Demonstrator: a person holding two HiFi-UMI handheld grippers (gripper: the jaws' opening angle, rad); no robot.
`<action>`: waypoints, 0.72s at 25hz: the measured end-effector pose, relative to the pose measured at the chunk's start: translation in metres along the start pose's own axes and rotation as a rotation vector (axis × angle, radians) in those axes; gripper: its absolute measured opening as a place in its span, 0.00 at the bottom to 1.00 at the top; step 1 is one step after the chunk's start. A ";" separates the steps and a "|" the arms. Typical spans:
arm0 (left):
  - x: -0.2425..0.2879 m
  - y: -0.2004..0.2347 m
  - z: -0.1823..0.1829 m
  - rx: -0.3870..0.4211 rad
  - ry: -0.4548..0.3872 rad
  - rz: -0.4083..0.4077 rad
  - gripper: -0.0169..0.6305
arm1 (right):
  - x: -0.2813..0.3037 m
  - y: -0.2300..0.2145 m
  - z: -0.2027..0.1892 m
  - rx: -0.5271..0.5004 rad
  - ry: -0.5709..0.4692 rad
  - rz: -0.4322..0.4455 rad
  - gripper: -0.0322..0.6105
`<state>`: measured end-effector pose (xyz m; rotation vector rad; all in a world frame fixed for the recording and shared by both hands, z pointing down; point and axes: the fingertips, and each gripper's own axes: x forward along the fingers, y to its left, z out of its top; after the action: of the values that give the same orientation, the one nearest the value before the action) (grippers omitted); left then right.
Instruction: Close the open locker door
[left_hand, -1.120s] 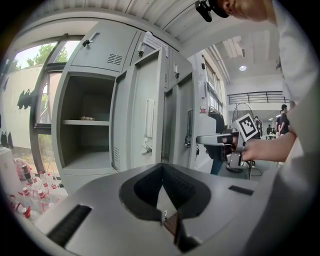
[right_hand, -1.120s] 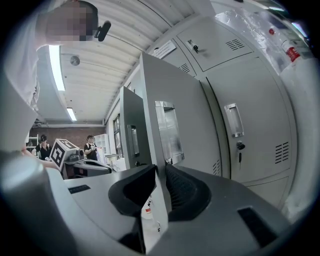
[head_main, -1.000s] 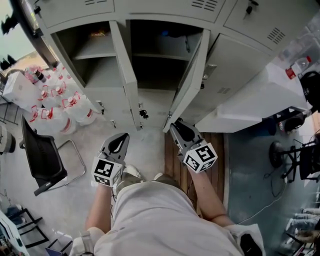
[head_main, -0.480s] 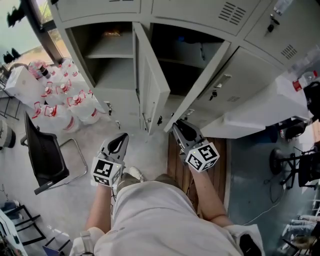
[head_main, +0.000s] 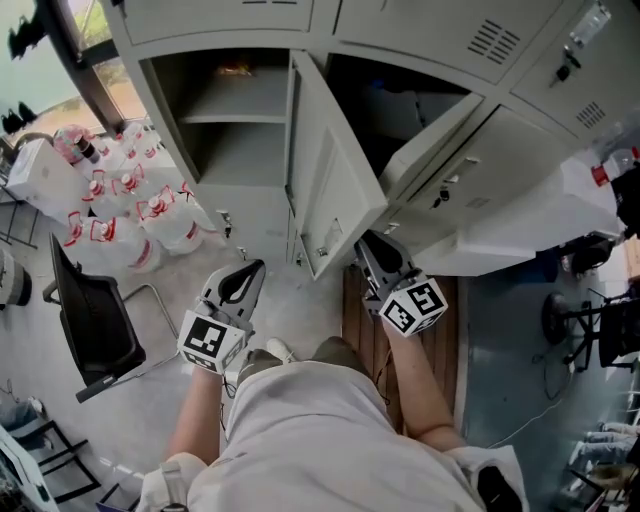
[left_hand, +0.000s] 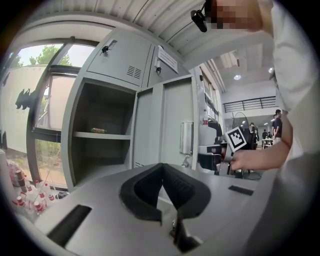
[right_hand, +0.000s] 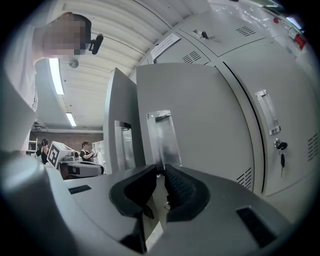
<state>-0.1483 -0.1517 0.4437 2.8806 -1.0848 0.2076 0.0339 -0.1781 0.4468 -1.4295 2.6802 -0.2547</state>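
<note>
Grey lockers (head_main: 480, 40), open locker door (head_main: 432, 148), right gripper (head_main: 368, 244) alongside

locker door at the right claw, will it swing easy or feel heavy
The locker door looks like thin sheet metal, so probably light yet stiff. Side-hinged, it should swing easily; the right claw may slip on smooth paint.

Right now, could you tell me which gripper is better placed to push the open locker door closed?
Probably the right. The right gripper sits at the open door's lower free edge, and its own view faces a door panel close ahead. The left gripper hangs apart, lower left.
</note>
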 end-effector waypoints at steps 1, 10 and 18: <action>0.002 0.000 0.005 0.006 -0.010 -0.008 0.03 | 0.002 -0.002 0.002 -0.004 0.000 -0.003 0.14; 0.022 0.006 0.043 0.049 -0.053 0.044 0.03 | 0.019 -0.026 0.029 -0.012 -0.061 0.058 0.13; 0.034 0.015 0.052 0.031 -0.049 0.152 0.03 | 0.043 -0.049 0.035 0.003 -0.056 0.154 0.10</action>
<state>-0.1274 -0.1904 0.3975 2.8446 -1.3227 0.1620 0.0554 -0.2437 0.4212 -1.2021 2.7251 -0.2030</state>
